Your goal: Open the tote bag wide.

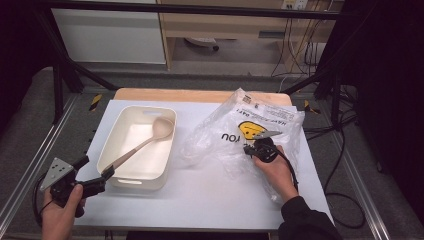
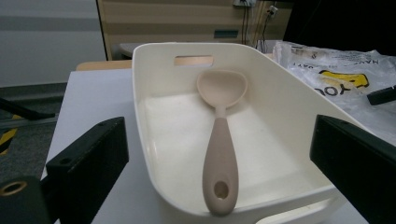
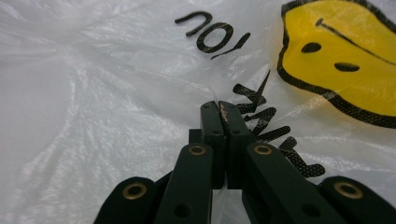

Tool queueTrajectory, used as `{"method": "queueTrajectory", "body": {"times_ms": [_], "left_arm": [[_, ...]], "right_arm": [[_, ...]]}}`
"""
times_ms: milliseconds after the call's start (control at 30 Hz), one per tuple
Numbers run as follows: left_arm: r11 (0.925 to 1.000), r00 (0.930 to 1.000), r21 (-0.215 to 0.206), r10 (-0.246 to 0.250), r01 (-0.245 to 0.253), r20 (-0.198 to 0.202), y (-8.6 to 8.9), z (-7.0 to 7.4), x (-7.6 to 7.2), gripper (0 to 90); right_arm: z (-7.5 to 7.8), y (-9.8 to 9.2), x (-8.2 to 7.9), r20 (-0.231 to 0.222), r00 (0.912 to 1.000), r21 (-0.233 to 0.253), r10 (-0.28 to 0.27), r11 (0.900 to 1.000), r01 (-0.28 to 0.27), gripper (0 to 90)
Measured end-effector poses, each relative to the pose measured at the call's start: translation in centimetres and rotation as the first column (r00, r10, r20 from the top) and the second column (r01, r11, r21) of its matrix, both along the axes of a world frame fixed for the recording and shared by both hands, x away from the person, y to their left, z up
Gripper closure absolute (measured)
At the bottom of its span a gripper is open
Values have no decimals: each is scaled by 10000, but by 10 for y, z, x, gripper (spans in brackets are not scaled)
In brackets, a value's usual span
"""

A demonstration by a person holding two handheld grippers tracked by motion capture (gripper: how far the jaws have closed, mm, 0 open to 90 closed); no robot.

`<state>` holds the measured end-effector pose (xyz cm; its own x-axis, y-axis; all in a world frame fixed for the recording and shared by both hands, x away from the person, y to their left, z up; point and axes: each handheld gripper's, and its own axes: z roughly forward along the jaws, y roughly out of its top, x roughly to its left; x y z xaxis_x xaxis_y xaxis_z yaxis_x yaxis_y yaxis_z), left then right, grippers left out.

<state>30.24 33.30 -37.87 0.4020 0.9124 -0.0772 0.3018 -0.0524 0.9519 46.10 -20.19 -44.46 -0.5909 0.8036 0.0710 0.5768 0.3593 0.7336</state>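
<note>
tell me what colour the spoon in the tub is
Beige, a pinkish tan, the spoon lying in the cream tub; the left gripper view shows it best.

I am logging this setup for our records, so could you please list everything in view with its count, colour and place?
Bin: one, cream-white, on the left half of the table, with handle slots in its end walls.
Ladle: one, beige, lying inside the bin, bowl at the far end, handle end resting on the near rim.
Plastic bag: one, clear and crinkled, with black lettering and a yellow smiley face, on the right half of the table.
Table: one, white top with a wooden strip along the far edge.
Left gripper: one, black with a grey plate, jaws open, at the bin's near end.
Right gripper: one, black, jaws shut on a fold of the plastic bag.
</note>
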Motion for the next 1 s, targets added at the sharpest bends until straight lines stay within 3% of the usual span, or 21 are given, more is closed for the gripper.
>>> {"method": "queueTrajectory", "body": {"times_ms": [367, 467, 533, 667, 733, 1000], "left_arm": [[9963, 9969, 325, -790, 790, -13, -33, 19, 9, 45], [9939, 9946, 437, -1003, 1014, -270, -48, 24, 10, 47], [9887, 9916, 798, -1244, 1269, -355, -63, 28, 9, 51], [9805, 9829, 744, -1794, 1821, -419, -94, 31, 8, 56], [9760, 9811, 1015, -1891, 1925, -420, -106, 29, 7, 61], [9618, 9662, 985, -2501, 2553, -620, -158, 16, 8, 95]], "right_arm": [[7, 12, -8, -298, 9991, 249, 302, 9993, -295, 900], [7, 12, -9, -312, 9989, 324, 343, 9989, -333, 900], [7, 13, -10, -343, 9988, 319, 342, 9989, -331, 900], [8, 15, -11, -412, 9986, 323, 324, 9990, -311, 900], [9, 17, -14, -553, 9982, 305, 250, 9993, -233, 900], [11, 22, -23, -547, 9980, 324, 328, 9990, -311, 900]]}}
